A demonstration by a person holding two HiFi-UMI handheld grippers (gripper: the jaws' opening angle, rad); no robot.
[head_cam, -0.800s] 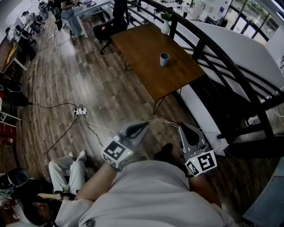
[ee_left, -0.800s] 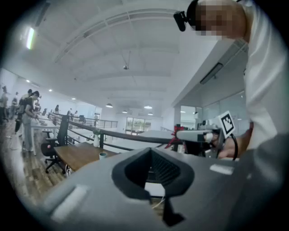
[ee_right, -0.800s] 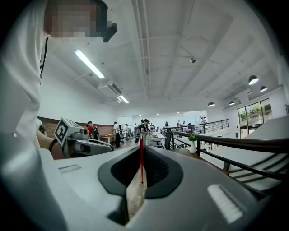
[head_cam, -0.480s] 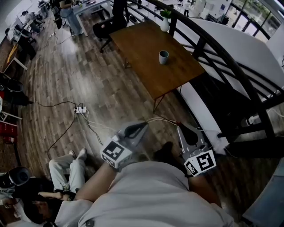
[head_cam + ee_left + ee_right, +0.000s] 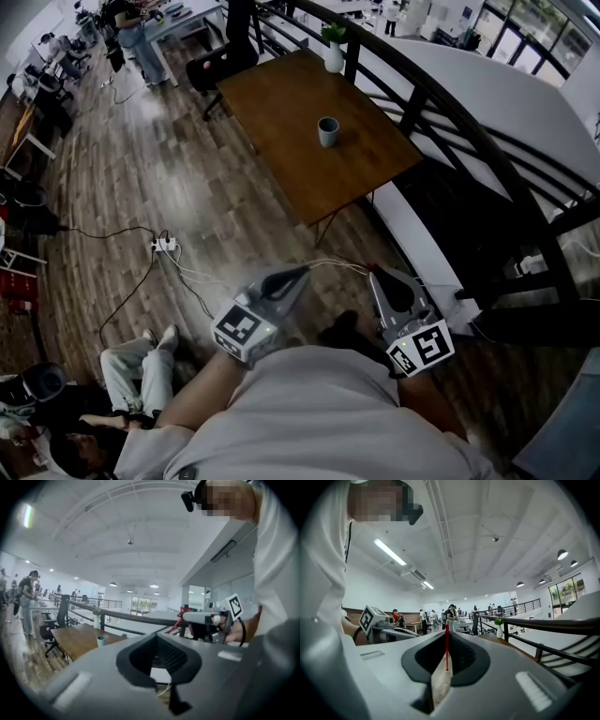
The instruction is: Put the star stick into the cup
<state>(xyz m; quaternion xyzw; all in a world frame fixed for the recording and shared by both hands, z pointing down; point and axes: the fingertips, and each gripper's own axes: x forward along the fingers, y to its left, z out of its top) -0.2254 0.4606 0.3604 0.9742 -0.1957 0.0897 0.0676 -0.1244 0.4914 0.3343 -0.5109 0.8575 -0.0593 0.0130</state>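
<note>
Star stick (image 5: 446,648) hard to make out from the head view, perhaps just a red speck at the tip of the right gripper (image 5: 374,272). Plain in the right gripper view as one thin red line pinched between closed jaws, with its red star seen poking past that tip from the left gripper view. Left gripper (image 5: 305,269) closed to a point on nothing. Two grippers, both well short of the table (image 5: 281,103), off its near end. One cup (image 5: 327,131) near the table's middle, one vase (image 5: 334,56) at its far end.
</note>
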